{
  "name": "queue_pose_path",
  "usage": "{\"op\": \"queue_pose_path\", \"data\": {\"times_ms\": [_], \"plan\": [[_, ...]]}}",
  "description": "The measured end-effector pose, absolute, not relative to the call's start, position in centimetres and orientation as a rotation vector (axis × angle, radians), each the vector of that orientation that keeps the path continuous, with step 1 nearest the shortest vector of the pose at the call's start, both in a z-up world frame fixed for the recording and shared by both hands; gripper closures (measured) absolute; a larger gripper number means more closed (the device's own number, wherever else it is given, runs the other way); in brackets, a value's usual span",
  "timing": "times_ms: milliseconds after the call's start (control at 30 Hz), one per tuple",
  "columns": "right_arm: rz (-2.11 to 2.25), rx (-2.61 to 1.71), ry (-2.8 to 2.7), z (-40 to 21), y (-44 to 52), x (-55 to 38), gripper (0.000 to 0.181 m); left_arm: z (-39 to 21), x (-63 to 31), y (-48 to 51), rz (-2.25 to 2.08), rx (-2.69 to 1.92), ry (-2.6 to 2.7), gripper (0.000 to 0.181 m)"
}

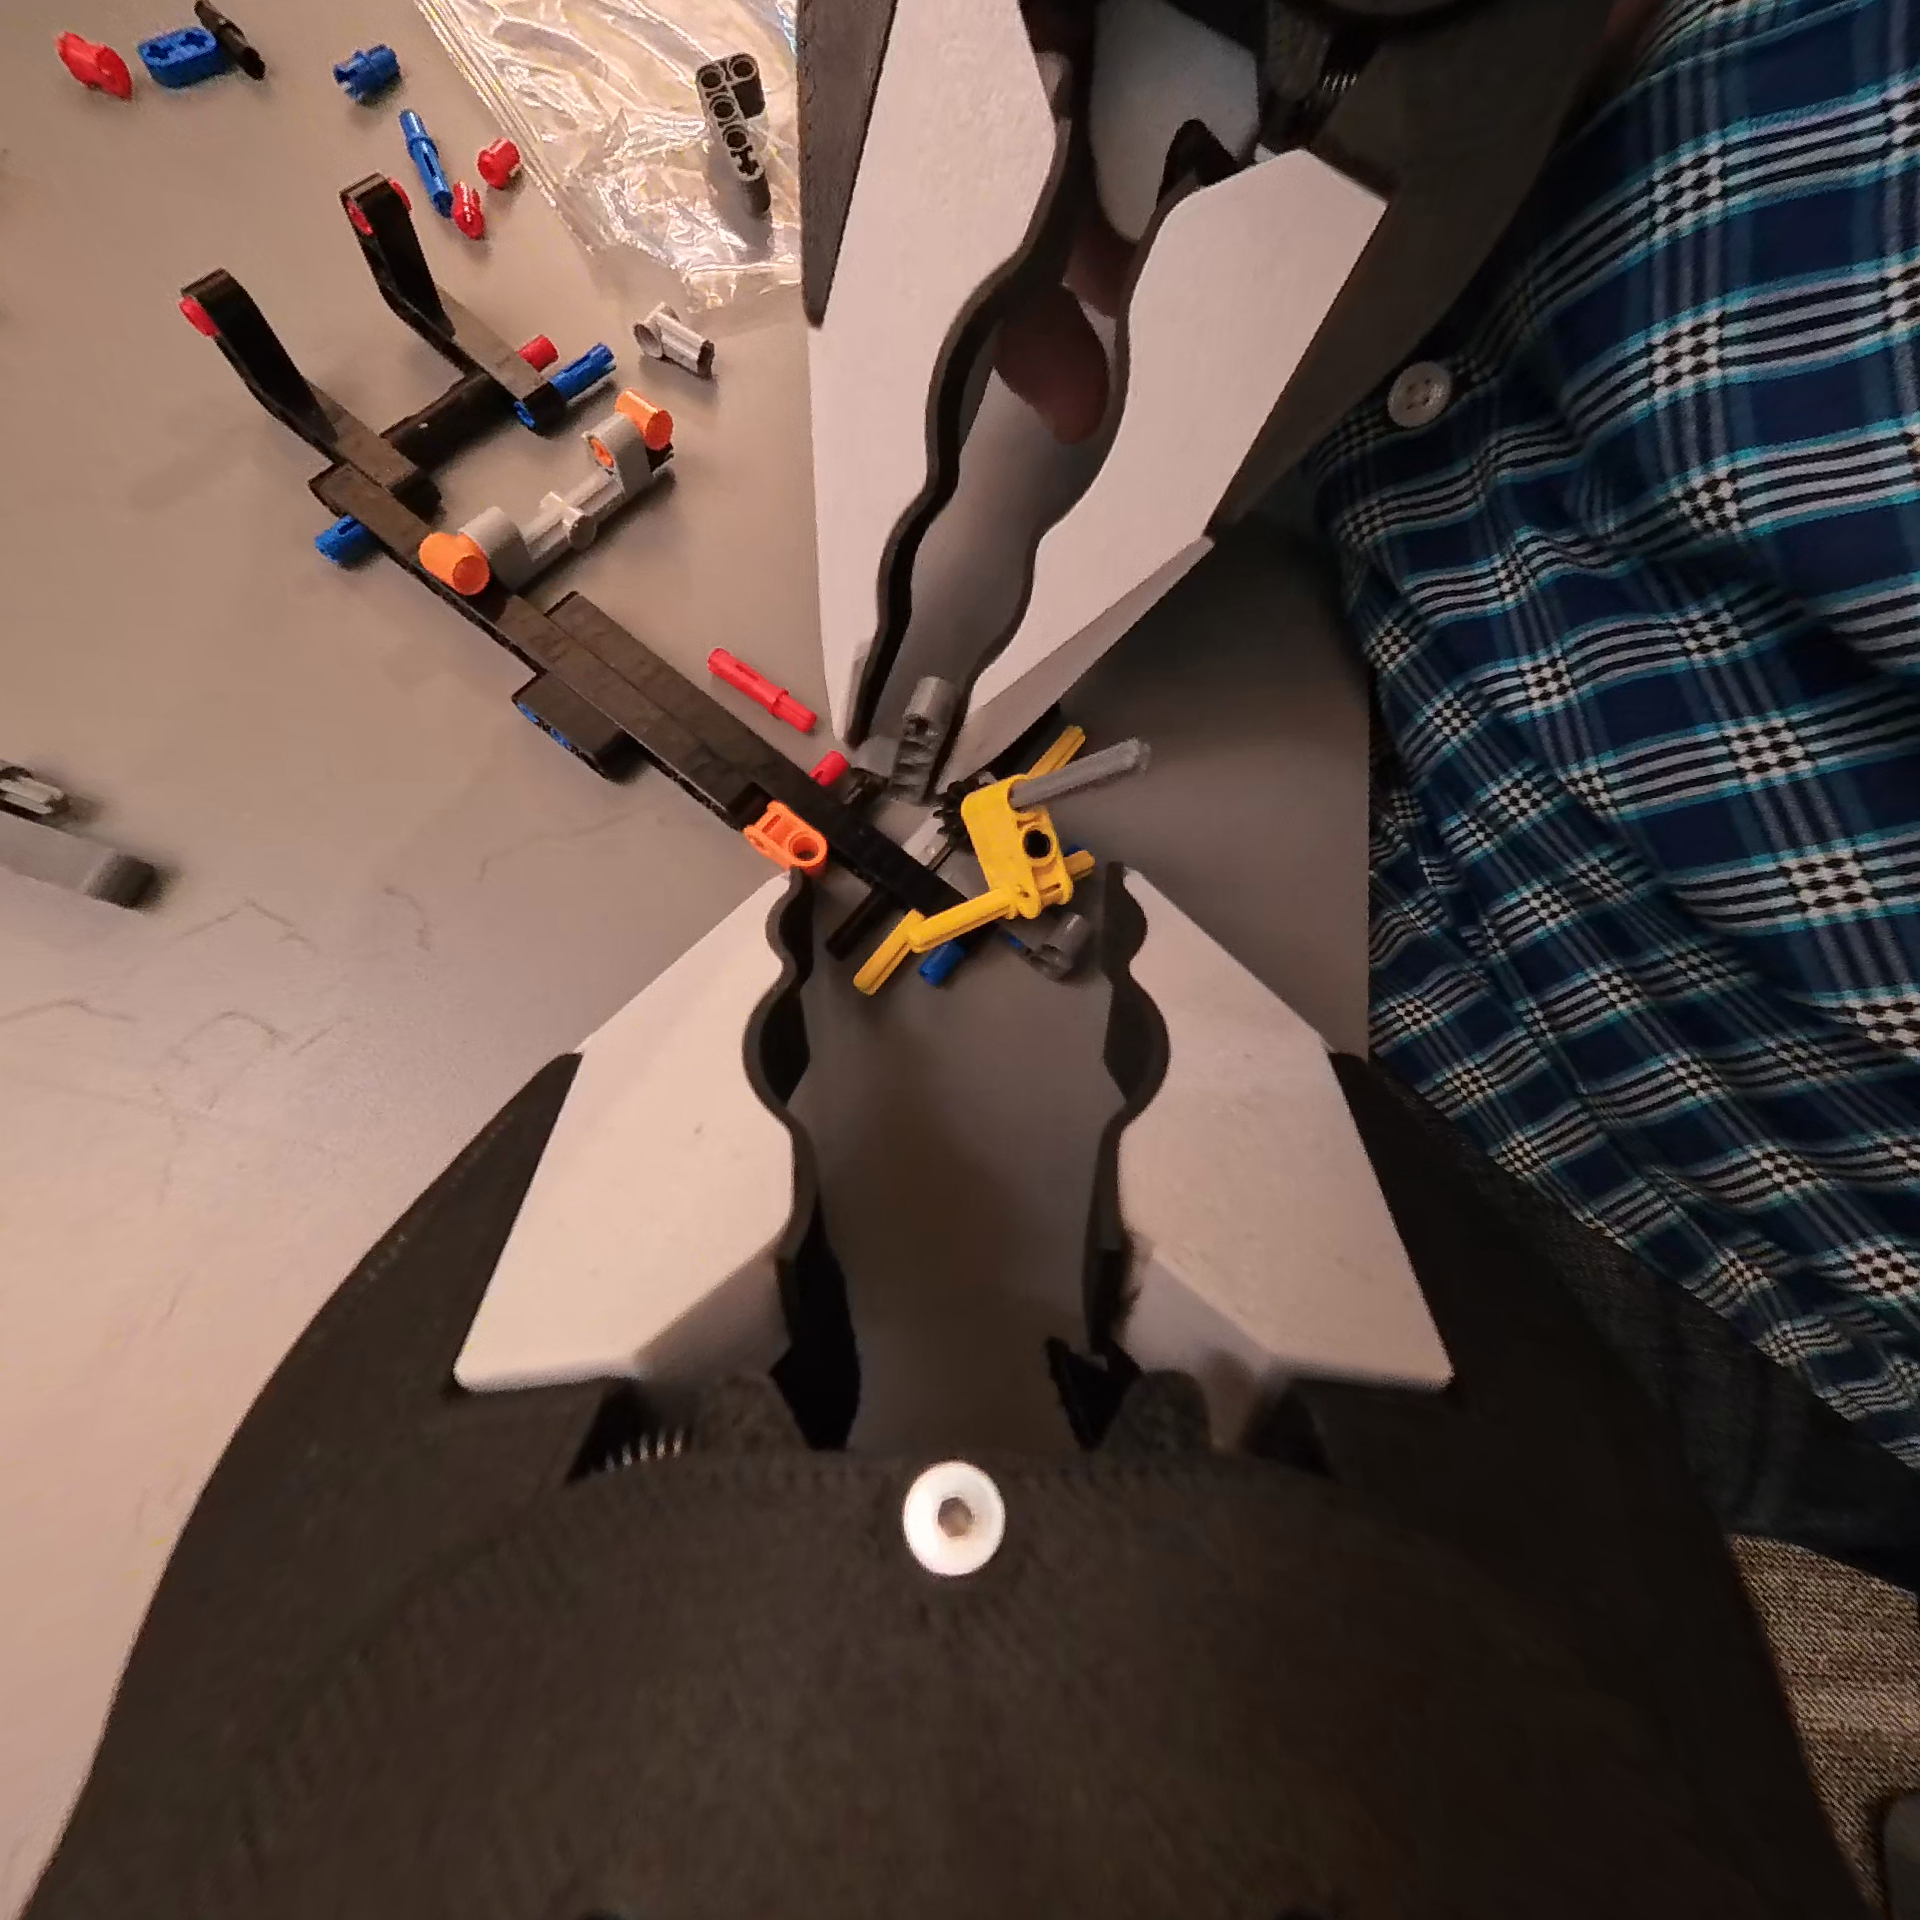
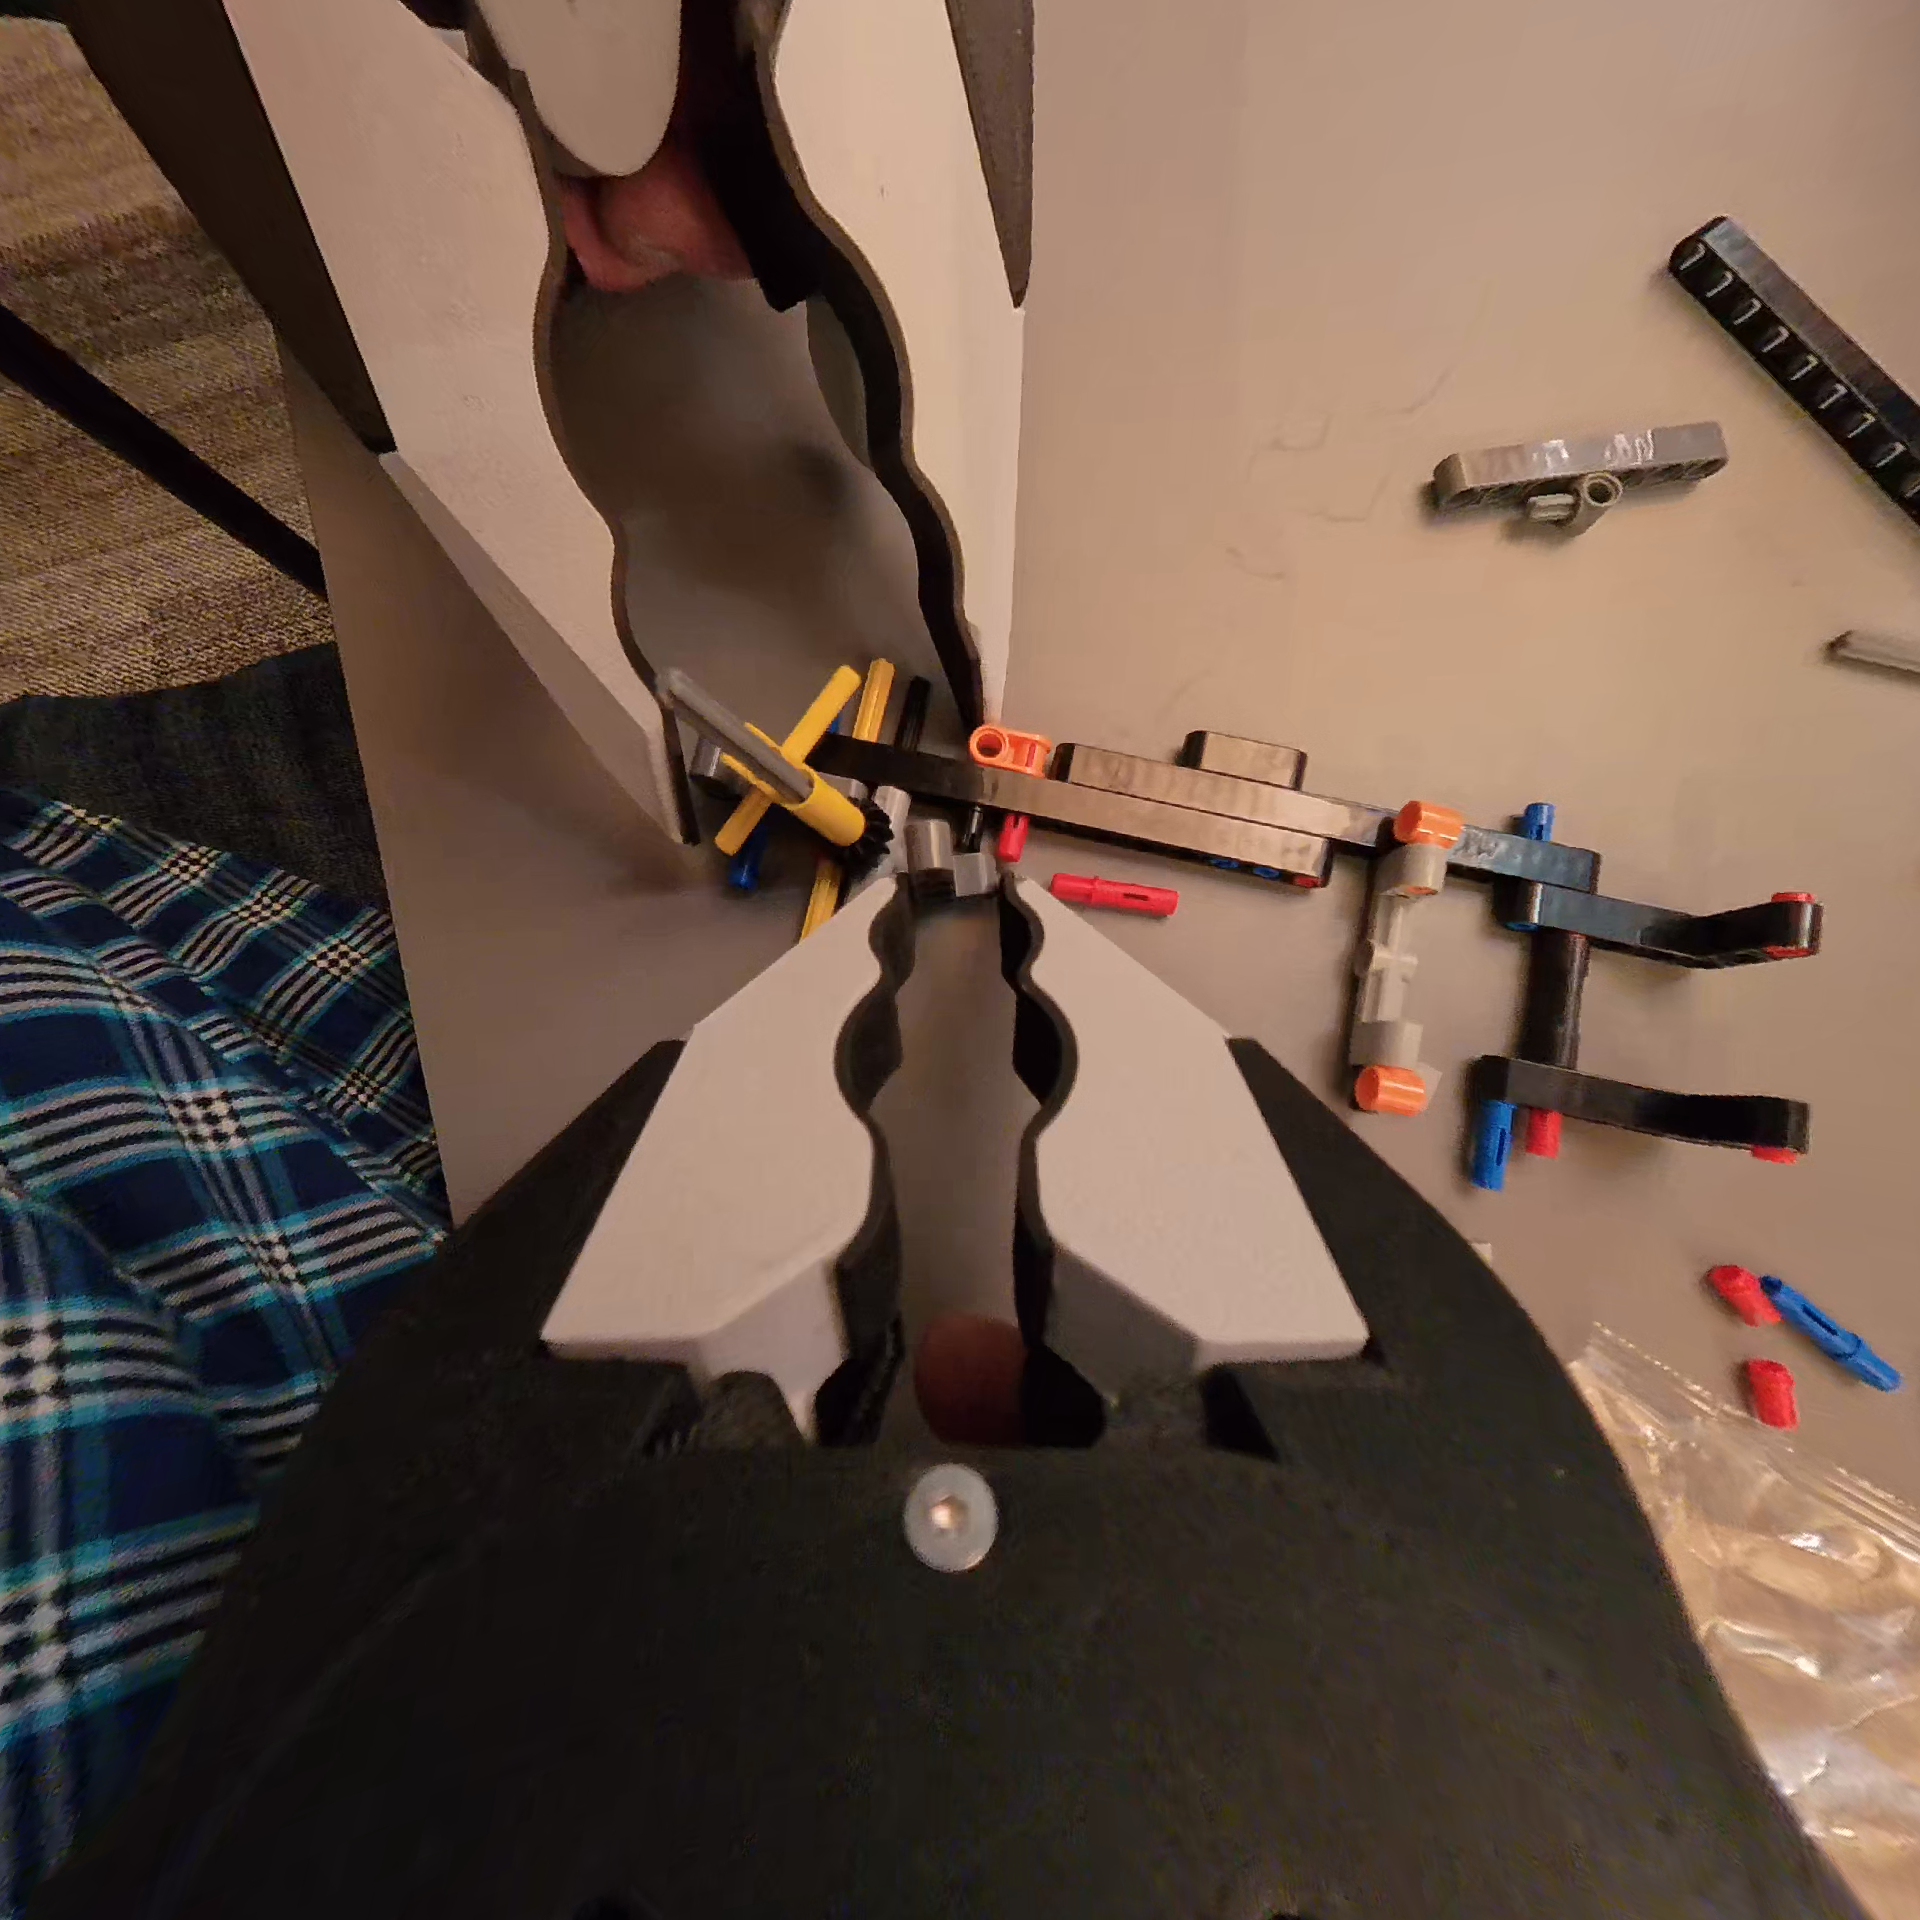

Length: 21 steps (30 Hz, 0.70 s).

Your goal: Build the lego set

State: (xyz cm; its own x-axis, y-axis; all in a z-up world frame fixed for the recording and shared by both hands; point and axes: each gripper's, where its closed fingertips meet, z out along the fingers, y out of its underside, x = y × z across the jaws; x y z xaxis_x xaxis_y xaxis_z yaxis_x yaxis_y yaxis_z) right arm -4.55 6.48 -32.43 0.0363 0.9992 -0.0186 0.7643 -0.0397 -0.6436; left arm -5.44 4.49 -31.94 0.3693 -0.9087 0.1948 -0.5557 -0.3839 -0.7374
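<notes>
A long black lego assembly [image 1: 623, 686] with orange, blue and grey parts lies on the grey table [image 1: 312, 1039]; it also shows in the right wrist view [image 2: 1195, 810]. Its near end carries a yellow connector [image 1: 1013, 847] with a grey axle [image 1: 1086, 774]. My left gripper [image 1: 954, 883] straddles this end and is shut on it; it enters the right wrist view from the top [image 2: 826, 764]. My right gripper [image 2: 953, 894] is shut on a small grey connector [image 2: 940, 857] pressed against the assembly's end, and also shows in the left wrist view [image 1: 914, 727].
A loose red pin [image 1: 761, 689] lies beside the assembly. More red and blue pins [image 1: 436, 156] and a clear plastic bag [image 1: 623, 135] lie farther out. A grey beam [image 2: 1579, 468] and a long black beam [image 2: 1797, 343] lie apart. A person's plaid shirt [image 1: 1662, 623] is at the table edge. The grippers are tip to tip, or close to it. The long black beam [image 2: 1797, 343] is about equally far from each gripper, around 20 cm.
</notes>
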Motion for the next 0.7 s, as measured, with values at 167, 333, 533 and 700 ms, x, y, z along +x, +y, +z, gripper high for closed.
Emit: {"op": "queue_pose_path", "data": {"times_ms": [167, 333, 533, 700], "plan": [[0.66, -1.844, -1.79, -32.47, 6.52, -4.71, 0.168, -31.95, -5.46, 4.45, -0.81, -2.065, 1.263, 0.128], [0.656, -1.874, -1.763, -32.43, 6.81, -4.38, 0.168, -31.94, -5.49, 4.42, -0.812, -2.064, 1.269, 0.127], [0.648, -1.894, -1.74, -32.44, 7.16, -4.43, 0.168, -31.87, -5.86, 4.52, -0.809, -2.07, 1.289, 0.108], [0.665, -1.907, -1.727, -32.44, 7.16, -4.66, 0.168, -31.8, -5.35, 4.36, -0.845, -2.059, 1.299, 0.111]]}}
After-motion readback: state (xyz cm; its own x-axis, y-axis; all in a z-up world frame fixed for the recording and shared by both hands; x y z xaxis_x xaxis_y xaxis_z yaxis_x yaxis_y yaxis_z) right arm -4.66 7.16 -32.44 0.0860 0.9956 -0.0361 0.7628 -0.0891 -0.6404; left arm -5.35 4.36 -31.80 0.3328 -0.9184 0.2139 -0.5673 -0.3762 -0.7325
